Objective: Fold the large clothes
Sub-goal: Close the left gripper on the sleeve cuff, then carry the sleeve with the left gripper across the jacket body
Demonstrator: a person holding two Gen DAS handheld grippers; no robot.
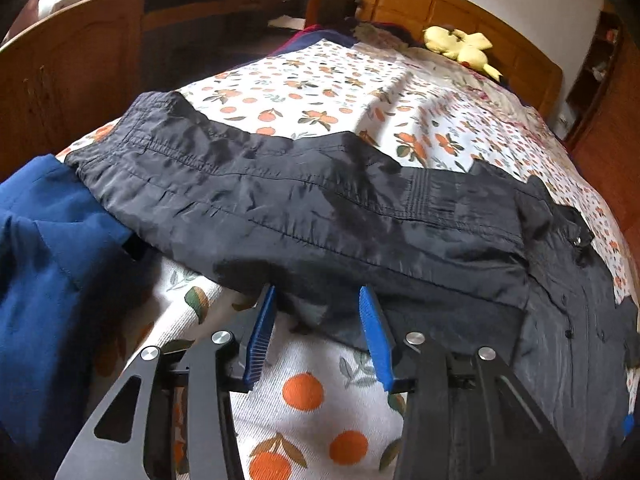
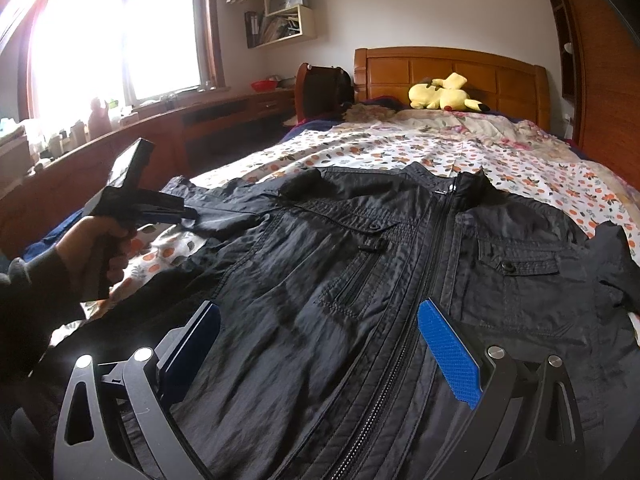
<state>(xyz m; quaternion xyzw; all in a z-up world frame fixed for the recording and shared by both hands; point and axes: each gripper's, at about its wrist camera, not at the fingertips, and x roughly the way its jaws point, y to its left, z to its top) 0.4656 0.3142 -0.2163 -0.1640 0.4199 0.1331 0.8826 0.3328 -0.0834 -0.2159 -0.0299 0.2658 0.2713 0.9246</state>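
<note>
A black jacket (image 2: 360,280) lay front-up and zipped across a bed (image 2: 520,160) covered with an orange-print sheet, its collar toward the wooden headboard (image 2: 452,72) and one sleeve (image 1: 280,200) stretched out sideways. The left gripper (image 1: 318,300), held in a person's hand (image 2: 100,248), pointed down at the lower edge of that sleeve; its jaws stood partly spread with a fold of the sleeve's edge between the blue pads (image 1: 260,332), and whether the pads pressed on the cloth could not be told. The right gripper (image 2: 320,320) hovered low over the jacket's front, jaws spread wide to either side of the zipper (image 2: 404,320), gripping nothing. A blue garment (image 1: 48,248) lay beside the sleeve's cuff end. A yellow plush toy (image 2: 444,96) rested against the headboard
</note>
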